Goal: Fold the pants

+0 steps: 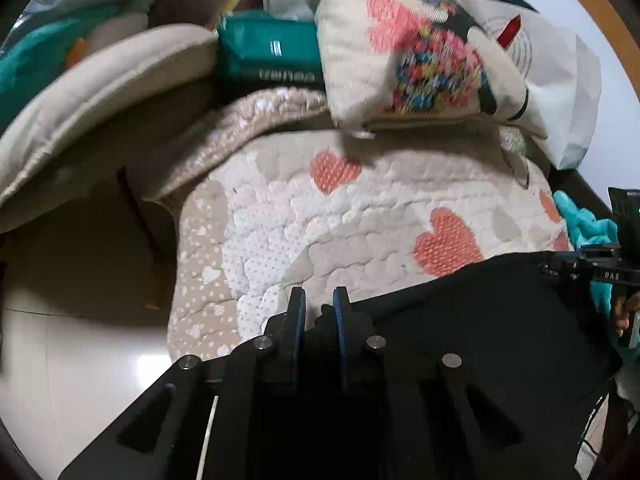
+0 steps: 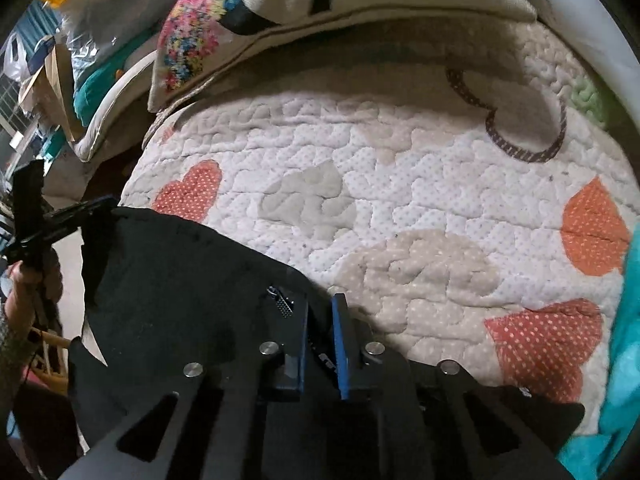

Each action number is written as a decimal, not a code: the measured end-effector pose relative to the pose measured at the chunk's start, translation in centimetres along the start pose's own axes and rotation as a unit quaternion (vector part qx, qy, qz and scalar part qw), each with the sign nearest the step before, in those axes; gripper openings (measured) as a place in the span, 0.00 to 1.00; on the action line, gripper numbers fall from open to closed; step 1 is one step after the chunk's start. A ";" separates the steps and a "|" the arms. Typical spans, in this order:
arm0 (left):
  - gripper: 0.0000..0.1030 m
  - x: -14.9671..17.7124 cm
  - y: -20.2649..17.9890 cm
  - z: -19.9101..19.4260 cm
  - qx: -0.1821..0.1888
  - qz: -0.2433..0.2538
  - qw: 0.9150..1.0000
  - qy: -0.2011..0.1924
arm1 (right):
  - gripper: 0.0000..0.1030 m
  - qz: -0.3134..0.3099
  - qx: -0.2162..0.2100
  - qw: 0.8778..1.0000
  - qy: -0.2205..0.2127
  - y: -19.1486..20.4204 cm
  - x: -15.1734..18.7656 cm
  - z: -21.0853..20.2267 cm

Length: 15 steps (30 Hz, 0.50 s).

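Observation:
Black pants [image 1: 480, 320] are stretched between my two grippers above the near edge of a quilted bed cover with orange hearts [image 1: 340, 208]. My left gripper [image 1: 320, 300] is shut on one top corner of the pants. My right gripper [image 2: 320, 308] is shut on the other corner, next to a small metal zipper pull [image 2: 282, 304]. The pants [image 2: 180, 288] hang down from both grips over the bed's edge. The left gripper shows at the left of the right wrist view [image 2: 92, 210], the right gripper at the right edge of the left wrist view [image 1: 560, 266].
A patterned cushion [image 1: 408, 52] and a white bag [image 1: 560, 92] lie at the back of the bed. A teal package [image 1: 268, 52] and a beige cushion [image 1: 100, 92] sit at the left. Pale floor [image 1: 80, 360] lies lower left. A teal towel [image 2: 624, 340] lies at the right.

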<state>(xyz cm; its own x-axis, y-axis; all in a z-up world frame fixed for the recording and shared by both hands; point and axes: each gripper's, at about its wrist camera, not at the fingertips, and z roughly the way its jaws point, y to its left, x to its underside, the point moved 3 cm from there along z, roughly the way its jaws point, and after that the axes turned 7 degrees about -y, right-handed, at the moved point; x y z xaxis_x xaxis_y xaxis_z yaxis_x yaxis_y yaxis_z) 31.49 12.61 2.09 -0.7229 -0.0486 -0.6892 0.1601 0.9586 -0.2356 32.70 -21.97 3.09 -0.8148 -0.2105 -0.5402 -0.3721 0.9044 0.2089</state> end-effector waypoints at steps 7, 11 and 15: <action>0.13 0.1 -1.1 -5.8 -0.003 0.009 0.999 -0.036 | 0.11 -0.017 0.026 0.999 -0.020 2.3 0.9 -4.2; 0.13 0.8 -2.2 -9.0 0.000 0.009 0.999 -0.054 | 0.10 -0.022 0.033 0.999 -0.021 3.6 2.7 -6.7; 0.13 2.7 -3.2 -11.9 0.001 0.006 0.998 -0.066 | 0.10 -0.034 0.042 0.999 -0.010 5.3 5.6 -8.9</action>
<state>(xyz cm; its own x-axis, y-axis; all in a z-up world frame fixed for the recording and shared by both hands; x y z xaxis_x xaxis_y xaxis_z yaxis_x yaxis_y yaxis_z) 21.01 12.77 9.16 -0.6260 -0.0734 -0.7764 0.1702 0.9587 -0.2278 22.18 -21.69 8.44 -0.7804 -0.2653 -0.5663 -0.3865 0.9165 0.1034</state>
